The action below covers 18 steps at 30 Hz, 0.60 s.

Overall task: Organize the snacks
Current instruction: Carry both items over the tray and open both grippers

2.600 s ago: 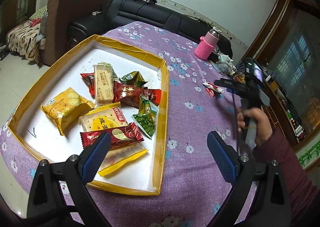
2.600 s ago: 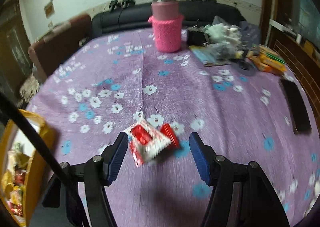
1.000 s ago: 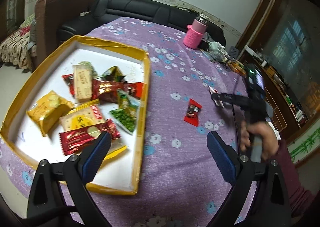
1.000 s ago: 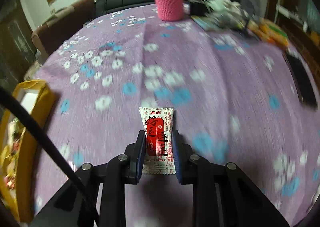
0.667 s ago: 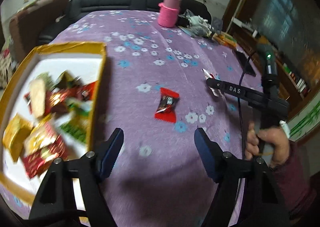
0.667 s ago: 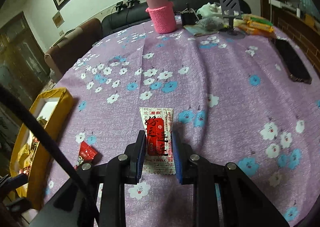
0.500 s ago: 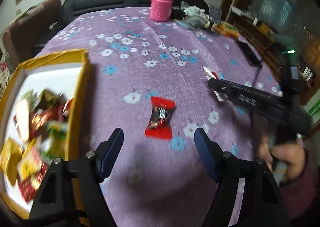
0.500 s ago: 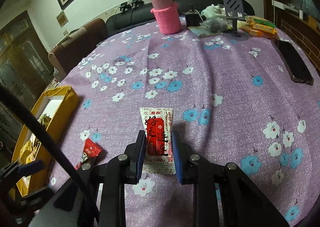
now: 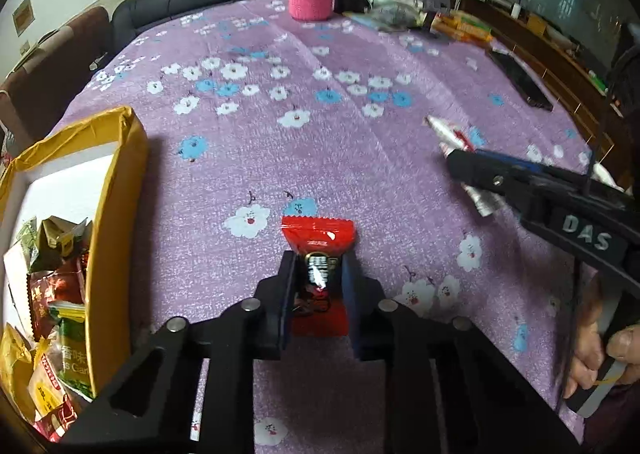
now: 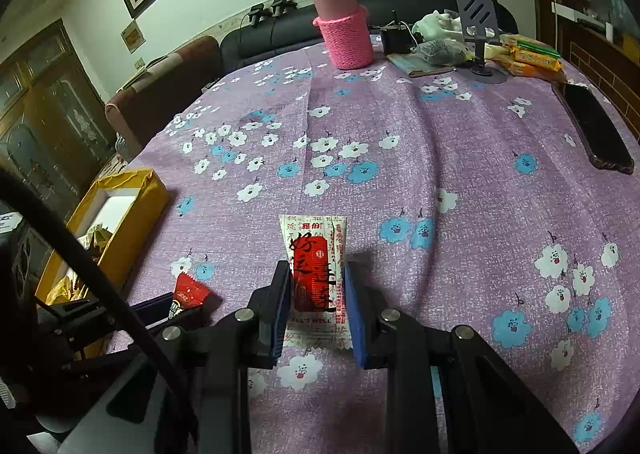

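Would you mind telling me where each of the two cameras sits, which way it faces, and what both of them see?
Left wrist: on the left gripper, looking down its fingers at the purple floral tablecloth; jaws have just closed on a red candy wrapper; the person's right hand shows.
Right wrist: on the right gripper, facing the same table; jaws grip a white-and-red sachet.
Shared: the yellow-rimmed snack box, pink knit-sleeved flask, black phone, both packets.

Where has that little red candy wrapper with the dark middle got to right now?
The small red candy wrapper is pinched in the left gripper, low over the purple flowered tablecloth, just right of the yellow-rimmed tray.
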Available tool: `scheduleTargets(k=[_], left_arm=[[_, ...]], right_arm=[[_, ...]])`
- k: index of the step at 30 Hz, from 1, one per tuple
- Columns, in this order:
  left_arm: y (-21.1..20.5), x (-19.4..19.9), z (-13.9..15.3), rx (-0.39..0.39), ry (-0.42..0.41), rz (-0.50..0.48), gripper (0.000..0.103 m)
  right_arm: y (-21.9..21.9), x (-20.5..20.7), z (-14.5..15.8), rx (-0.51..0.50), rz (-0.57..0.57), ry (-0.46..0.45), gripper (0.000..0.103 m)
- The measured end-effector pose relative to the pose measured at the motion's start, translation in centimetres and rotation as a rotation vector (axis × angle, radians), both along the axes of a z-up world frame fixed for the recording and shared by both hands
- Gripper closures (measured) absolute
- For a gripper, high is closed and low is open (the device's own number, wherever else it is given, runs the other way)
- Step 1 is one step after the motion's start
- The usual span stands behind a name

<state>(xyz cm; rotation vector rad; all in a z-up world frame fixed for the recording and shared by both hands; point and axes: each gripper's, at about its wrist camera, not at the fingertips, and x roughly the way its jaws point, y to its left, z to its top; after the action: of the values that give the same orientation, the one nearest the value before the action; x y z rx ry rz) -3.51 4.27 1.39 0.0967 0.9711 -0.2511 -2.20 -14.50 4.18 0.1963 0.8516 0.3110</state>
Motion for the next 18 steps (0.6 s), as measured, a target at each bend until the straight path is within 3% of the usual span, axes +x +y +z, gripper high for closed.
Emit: scheduleTargets(k=[10,18], left_arm=[[3.9,-2.2,2.6,-0.115,-0.054,0.090,0.081],[9.2,-5.8,5.4,-0.236,-0.118,0.202,0.081]], right_arm=[[-0.1,-0.1,0.0,0.000,-0.010,-0.012,0.078],[0.3,-0.7,0.2,-0.004,-0.006,-0.052,0.078]])
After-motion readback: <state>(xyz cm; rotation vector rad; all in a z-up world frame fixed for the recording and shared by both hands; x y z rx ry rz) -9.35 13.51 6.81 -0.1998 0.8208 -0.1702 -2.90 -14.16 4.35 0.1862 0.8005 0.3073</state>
